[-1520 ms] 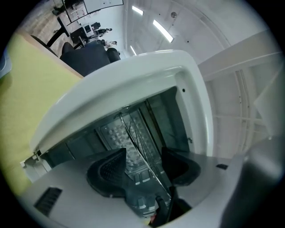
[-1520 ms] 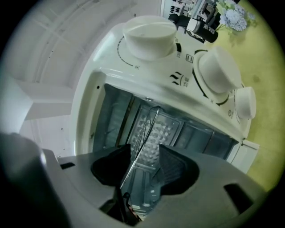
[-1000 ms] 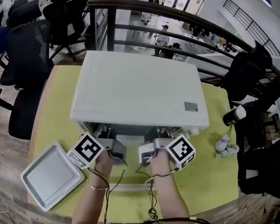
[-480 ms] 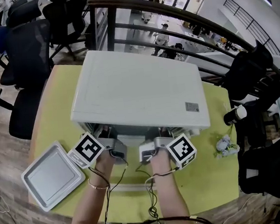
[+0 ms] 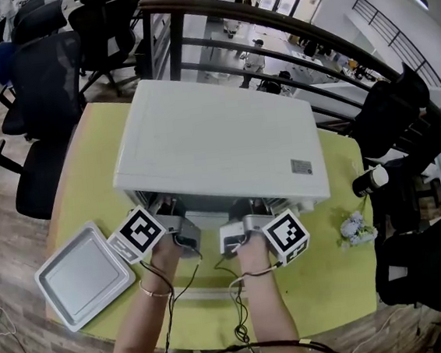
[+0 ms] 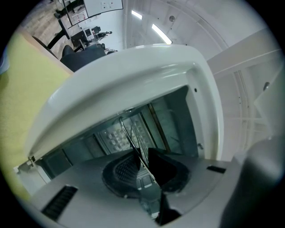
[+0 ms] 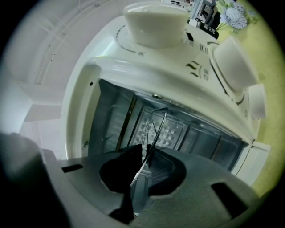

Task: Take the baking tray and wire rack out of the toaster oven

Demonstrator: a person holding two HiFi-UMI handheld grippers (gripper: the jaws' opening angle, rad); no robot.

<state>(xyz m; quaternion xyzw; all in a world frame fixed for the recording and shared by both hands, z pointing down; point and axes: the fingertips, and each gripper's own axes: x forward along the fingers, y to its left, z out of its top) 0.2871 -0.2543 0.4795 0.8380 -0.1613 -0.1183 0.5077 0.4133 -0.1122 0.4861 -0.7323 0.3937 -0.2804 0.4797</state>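
The white toaster oven (image 5: 217, 145) stands on the yellow-green table (image 5: 333, 277) with its mouth toward me. Both grippers reach into that mouth side by side, left gripper (image 5: 176, 217) and right gripper (image 5: 242, 212). In the left gripper view the wire rack (image 6: 130, 131) runs edge-on out of the cavity and between the jaws of the left gripper (image 6: 141, 159). The right gripper (image 7: 144, 155) holds the wire rack (image 7: 156, 121) the same way. Both pairs of jaws have just been closing on the rack's front wire. The baking tray (image 5: 86, 274) lies on the table's front left corner.
The oven's door (image 5: 217, 293) hangs open below my hands. Control knobs (image 7: 234, 67) sit beside the cavity's right side. A small bunch of flowers (image 5: 357, 229) and a white cup (image 5: 370, 179) stand at the table's right. Office chairs (image 5: 37, 113) and a railing (image 5: 266, 18) ring the table.
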